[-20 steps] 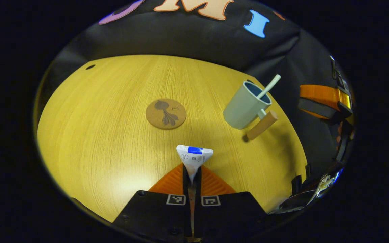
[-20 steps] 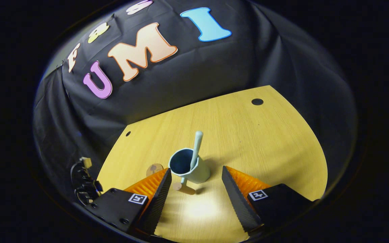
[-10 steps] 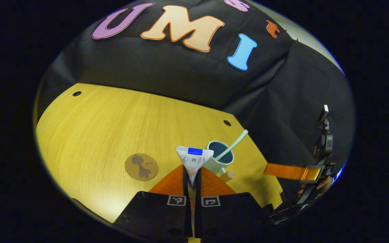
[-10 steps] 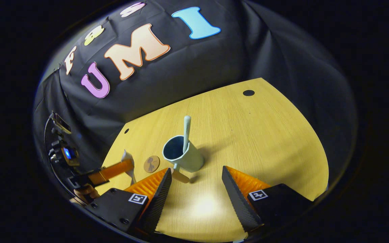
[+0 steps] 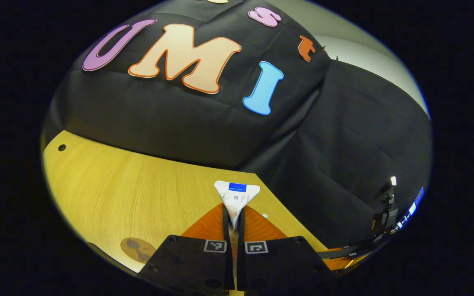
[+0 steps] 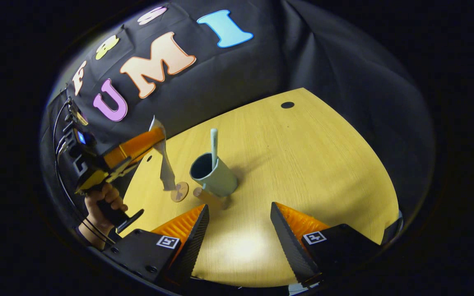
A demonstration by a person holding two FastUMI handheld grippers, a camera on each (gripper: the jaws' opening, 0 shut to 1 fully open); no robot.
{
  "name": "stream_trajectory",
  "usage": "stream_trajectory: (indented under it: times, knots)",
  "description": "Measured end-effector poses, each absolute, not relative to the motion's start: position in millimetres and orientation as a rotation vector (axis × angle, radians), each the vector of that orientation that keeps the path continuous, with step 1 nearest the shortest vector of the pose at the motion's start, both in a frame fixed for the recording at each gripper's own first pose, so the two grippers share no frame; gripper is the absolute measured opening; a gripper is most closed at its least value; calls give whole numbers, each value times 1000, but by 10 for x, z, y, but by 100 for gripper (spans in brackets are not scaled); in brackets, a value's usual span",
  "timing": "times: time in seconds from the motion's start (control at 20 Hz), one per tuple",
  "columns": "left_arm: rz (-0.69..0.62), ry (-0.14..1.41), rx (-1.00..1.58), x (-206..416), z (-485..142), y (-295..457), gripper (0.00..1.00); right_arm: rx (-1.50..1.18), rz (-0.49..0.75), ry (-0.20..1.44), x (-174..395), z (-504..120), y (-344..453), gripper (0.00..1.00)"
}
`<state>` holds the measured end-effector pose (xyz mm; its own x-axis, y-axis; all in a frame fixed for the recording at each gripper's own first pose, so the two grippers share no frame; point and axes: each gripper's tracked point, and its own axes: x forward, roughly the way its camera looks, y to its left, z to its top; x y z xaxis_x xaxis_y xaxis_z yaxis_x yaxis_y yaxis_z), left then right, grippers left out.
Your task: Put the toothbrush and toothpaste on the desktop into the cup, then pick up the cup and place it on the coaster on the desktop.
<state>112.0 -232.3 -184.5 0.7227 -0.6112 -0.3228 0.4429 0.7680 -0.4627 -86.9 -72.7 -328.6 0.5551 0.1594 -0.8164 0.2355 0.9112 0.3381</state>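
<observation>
The left hand-held gripper (image 5: 233, 218) pinches the toothpaste (image 5: 237, 193) by its flat crimped end, both fingers pressed on it. In the right gripper view that left hand-held gripper (image 6: 154, 137) is raised above the table (image 6: 303, 164), gripped by a hand (image 6: 103, 203), and the toothpaste (image 6: 165, 164) hangs down from it, cap end lowest, just above the coaster (image 6: 179, 191) as seen from here and beside the cup (image 6: 214, 176), not touching it.

The cup stands upright on the table, apart from the coaster, its wooden handle (image 6: 210, 197) pointing toward the camera. The toothbrush (image 6: 214, 142) stands in the cup, leaning on the rim.

The right hand-held gripper (image 6: 239, 230) is spread wide and holds nothing; it hovers over the table on the near side of the cup.

In the left gripper view the coaster (image 5: 137, 249) lies on the table (image 5: 117, 189) at the lower left.
</observation>
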Motion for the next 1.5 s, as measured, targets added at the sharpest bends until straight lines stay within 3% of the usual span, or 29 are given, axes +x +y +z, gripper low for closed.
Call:
stream_trajectory:
  times: [0.5,0.6,0.65,1.0,1.2,1.35,1.45,1.5]
  knots:
    - [-575,441,-377,1407,-2008,-2614,2,449,-120,1017,-1005,-3339,-902,93]
    - [-565,421,-372,1401,-2036,-2631,4,455,-120,1023,-1006,-3353,-894,93]
    - [-561,419,-358,1395,-2077,-2650,4,457,-120,1027,-1013,-3369,-885,86]
    - [-503,430,-321,1265,-2279,-2555,8,449,-115,1027,-951,-3404,-874,85]
    - [-475,473,-319,1139,-2428,-2463,6,448,-99,1022,-904,-3418,-814,85]
    - [-502,471,-358,980,-2369,-2473,19,447,-77,1020,-843,-3431,-750,85]
    - [-528,490,-347,893,-2392,-2493,72,447,-59,1020,-797,-3431,-697,86]
    - [-517,501,-335,817,-2341,-2406,98,446,-47,1020,-768,-3437,-673,94]
